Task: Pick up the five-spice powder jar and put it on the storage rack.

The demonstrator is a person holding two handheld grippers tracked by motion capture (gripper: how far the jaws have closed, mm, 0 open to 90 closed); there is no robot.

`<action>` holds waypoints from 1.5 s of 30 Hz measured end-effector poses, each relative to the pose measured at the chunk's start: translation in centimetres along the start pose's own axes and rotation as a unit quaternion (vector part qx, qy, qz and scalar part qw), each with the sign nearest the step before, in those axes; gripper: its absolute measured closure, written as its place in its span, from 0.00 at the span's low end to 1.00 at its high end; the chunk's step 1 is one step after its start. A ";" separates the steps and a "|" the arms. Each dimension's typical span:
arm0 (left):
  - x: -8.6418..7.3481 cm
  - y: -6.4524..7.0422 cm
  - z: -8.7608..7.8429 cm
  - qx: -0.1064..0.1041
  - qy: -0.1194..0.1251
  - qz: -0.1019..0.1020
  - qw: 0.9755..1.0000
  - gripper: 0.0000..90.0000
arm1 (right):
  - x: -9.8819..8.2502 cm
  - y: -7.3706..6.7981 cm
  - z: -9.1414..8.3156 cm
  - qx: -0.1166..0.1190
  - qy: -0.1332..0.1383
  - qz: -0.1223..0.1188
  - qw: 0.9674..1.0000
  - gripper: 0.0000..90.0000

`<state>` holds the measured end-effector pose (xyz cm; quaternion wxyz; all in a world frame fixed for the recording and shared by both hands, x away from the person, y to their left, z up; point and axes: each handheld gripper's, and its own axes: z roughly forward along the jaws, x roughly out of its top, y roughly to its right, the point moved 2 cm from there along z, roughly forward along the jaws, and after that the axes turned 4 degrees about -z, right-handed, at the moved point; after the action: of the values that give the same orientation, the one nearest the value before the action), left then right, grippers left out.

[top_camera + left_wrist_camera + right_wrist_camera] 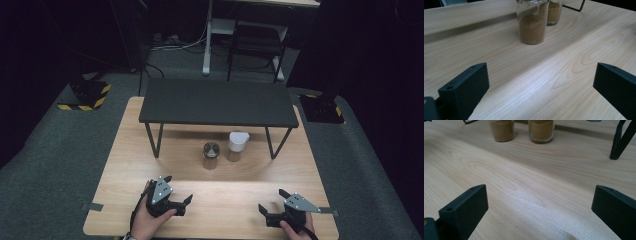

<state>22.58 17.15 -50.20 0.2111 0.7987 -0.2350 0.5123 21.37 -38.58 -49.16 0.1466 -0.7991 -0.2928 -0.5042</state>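
Observation:
Two glass jars of brown powder stand on the wooden table in front of a black shelf. One has a grey metal lid, the other a white lid. My left gripper rests near the table's front left, open, with nothing between its jaws. My right gripper sits at the front right, open and empty too. In the left gripper view the grey-lidded jar is ahead, the white-lidded jar just behind it. The right gripper view has both jars side by side far ahead.
The black shelf stands on thin black legs over the table's back half. Bare wood lies between the grippers and the jars. Grey carpet surrounds the table, with a desk frame and stool behind.

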 end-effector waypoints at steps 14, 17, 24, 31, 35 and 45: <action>2.0 -0.2 2.5 -0.001 0.019 -0.007 1.000 0.01 | 0.0 0.1 0.0 0.001 0.001 0.001 1.000 0.00; 2.3 -0.2 3.2 0.000 0.022 -0.011 1.000 0.01 | -0.1 0.1 -0.1 0.002 0.003 0.003 1.000 0.00; 2.5 -0.5 5.0 0.000 0.021 -0.035 0.999 0.01 | -0.1 0.1 0.0 0.001 0.002 0.002 1.000 0.00; 2.6 -0.4 6.4 0.002 0.018 -0.039 0.999 0.01 | -0.1 0.1 0.0 0.004 0.002 0.001 1.000 0.00; 3.0 -0.3 7.7 0.007 0.014 -0.034 0.999 0.01 | -0.1 0.2 -0.1 0.005 0.003 0.002 1.000 0.00; 4.0 -0.3 10.4 0.004 0.019 -0.031 0.999 0.06 | -0.2 0.3 -0.1 0.008 0.006 0.005 1.000 0.00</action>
<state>31.72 10.67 -50.54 0.2285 0.7965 -0.2038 0.5214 21.43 -38.96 -49.28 0.1568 -0.7961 -0.2921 -0.5063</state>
